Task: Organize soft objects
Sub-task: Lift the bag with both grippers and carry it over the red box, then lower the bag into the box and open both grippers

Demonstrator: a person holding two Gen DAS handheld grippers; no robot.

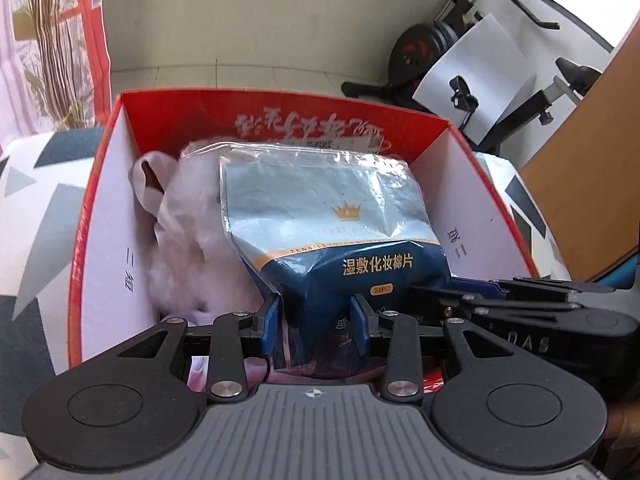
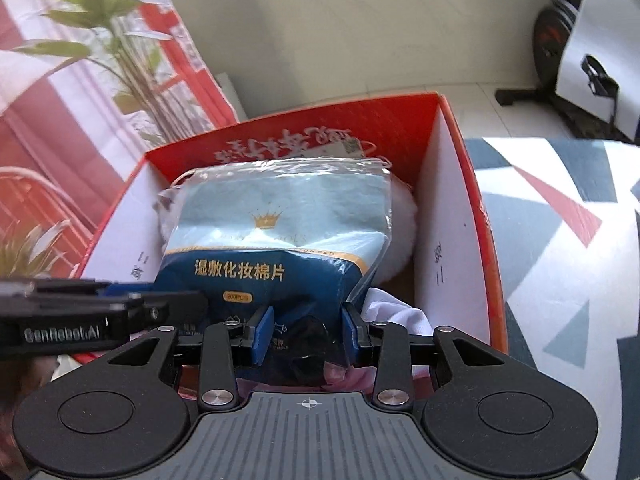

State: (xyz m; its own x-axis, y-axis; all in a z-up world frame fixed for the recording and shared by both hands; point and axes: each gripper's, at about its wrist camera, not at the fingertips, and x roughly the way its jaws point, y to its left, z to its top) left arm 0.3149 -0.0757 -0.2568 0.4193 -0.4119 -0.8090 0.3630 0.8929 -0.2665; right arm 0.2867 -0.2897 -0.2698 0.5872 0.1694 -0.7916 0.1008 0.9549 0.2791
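Note:
A blue and pale-blue bag of cotton pads (image 1: 332, 224) lies in an open red box (image 1: 80, 240) on top of a white fluffy soft item (image 1: 192, 232). My left gripper (image 1: 318, 322) has its blue pads on either side of the bag's near bottom end, pinching it. In the right wrist view the same bag (image 2: 280, 236) fills the box (image 2: 486, 240). My right gripper (image 2: 306, 332) also grips the bag's near end between its pads. White cloth (image 2: 396, 312) and the fluffy item (image 2: 402, 236) show beside the bag.
The box stands on a cloth with grey, red and white triangles (image 2: 560, 208). A plant (image 2: 132, 64) stands to the left. An exercise bike (image 1: 424, 52) and a wooden panel (image 1: 592, 160) are behind on the right.

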